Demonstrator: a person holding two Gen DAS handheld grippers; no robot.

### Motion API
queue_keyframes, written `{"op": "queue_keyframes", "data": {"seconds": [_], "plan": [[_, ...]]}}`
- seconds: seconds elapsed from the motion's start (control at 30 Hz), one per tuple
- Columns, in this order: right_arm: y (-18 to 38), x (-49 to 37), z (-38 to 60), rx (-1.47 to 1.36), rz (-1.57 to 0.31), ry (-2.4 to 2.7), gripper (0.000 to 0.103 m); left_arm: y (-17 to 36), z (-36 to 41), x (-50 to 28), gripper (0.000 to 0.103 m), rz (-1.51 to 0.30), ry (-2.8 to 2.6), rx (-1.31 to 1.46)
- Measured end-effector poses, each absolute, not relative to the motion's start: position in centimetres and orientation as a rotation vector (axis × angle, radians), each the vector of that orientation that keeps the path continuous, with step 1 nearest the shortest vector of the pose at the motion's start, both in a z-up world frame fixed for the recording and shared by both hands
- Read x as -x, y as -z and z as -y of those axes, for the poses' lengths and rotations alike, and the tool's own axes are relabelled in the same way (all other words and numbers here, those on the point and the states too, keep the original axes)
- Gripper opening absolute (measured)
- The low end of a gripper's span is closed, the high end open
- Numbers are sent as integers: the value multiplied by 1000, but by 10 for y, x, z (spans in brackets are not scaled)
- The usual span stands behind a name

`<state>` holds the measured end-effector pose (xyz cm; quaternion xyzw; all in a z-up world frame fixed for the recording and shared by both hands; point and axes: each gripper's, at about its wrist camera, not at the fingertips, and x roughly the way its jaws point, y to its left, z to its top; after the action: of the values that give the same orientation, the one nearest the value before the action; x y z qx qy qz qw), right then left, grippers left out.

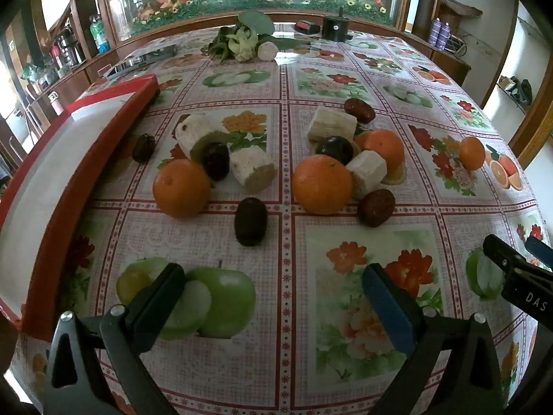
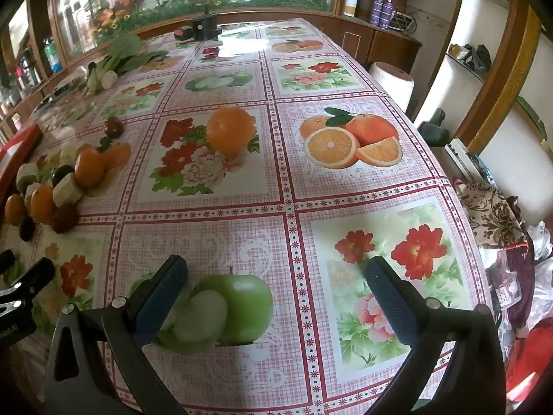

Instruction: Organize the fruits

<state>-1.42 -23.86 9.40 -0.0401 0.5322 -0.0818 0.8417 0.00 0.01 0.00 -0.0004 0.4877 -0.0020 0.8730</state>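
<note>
Left wrist view: the left gripper (image 1: 273,297) stands fully open and empty; a dark date (image 1: 251,221) lies just ahead between its fingers, long axis pointing away, oranges beyond.

Right wrist view: the right gripper (image 2: 276,297), equally wide and empty, has the lone orange (image 2: 231,130) well ahead, so the left is likely nearer the heap.

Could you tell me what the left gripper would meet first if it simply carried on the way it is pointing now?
Probably the bare tablecloth first, since the open left gripper tilts down. Further along that line lies the dark date, though depth is unclear.
</note>
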Motion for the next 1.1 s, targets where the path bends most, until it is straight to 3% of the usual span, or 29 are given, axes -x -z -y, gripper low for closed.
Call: {"op": "queue_keyframes", "data": {"seconds": [1.1], "plan": [[-92, 9, 238, 61, -1101, 153, 103, -1, 2, -1, 103, -1017, -24, 17]]}}
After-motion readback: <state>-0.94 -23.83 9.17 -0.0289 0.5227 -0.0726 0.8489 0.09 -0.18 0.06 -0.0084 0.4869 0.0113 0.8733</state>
